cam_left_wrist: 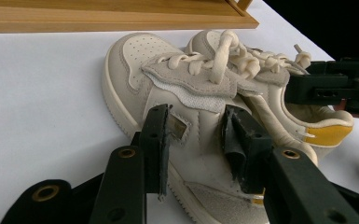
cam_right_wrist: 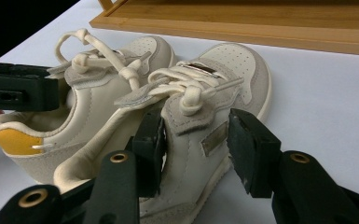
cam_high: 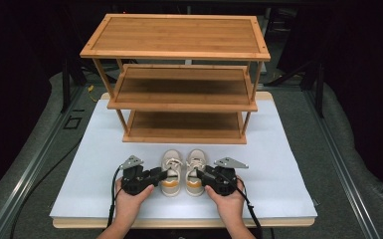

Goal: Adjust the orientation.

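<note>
rack: three-tier wooden shelf rack [cam_high: 179,74], tiers bare | stands on: white board [cam_high: 278,149] | underneath: wooden table edge [cam_high: 179,223]

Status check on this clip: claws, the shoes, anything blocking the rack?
Left claw straddles left shoe, right claw straddles right shoe; grip unclear. Shoes side by side on white mat. Path to wooden rack clear.

Matt leather shoes [cam_high: 183,172], wooden rack [cam_high: 179,74]

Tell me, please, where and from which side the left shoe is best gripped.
Grip the left shoe across its side wall at mid-length, coming from its outer side, probably. The pair stands side by side, so only that flank is free; the left gripper already straddles it.
</note>
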Available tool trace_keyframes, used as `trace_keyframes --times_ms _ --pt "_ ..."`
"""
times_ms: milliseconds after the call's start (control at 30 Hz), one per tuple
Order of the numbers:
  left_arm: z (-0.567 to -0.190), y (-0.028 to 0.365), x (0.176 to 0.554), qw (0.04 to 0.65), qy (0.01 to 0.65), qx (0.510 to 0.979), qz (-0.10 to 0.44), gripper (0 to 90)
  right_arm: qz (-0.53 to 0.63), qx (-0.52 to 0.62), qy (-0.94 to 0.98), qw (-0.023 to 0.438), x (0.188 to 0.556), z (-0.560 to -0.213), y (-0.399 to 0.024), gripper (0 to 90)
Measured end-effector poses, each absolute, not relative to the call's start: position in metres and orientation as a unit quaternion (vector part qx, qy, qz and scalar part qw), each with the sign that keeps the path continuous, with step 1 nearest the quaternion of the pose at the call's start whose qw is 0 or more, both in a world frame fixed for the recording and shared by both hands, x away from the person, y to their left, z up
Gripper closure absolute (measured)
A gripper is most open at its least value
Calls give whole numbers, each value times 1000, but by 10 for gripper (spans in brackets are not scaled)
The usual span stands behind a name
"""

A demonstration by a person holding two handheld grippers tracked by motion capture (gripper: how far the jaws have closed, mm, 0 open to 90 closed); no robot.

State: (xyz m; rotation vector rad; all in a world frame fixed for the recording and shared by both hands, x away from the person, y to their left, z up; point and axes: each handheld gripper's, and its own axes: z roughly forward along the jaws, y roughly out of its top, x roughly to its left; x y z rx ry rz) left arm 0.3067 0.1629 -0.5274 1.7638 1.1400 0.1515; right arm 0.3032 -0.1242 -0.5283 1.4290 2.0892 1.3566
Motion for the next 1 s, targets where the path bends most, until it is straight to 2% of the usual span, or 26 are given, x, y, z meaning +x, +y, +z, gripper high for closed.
trace_keyframes --times_ms 833,1000 --pt "-528 157 300 495 467 730 66 625 475 494 717 129 295 -529 -115 578" --pt "-528 159 301 497 469 727 63 605 478 492 715 133 293 -529 -116 533"
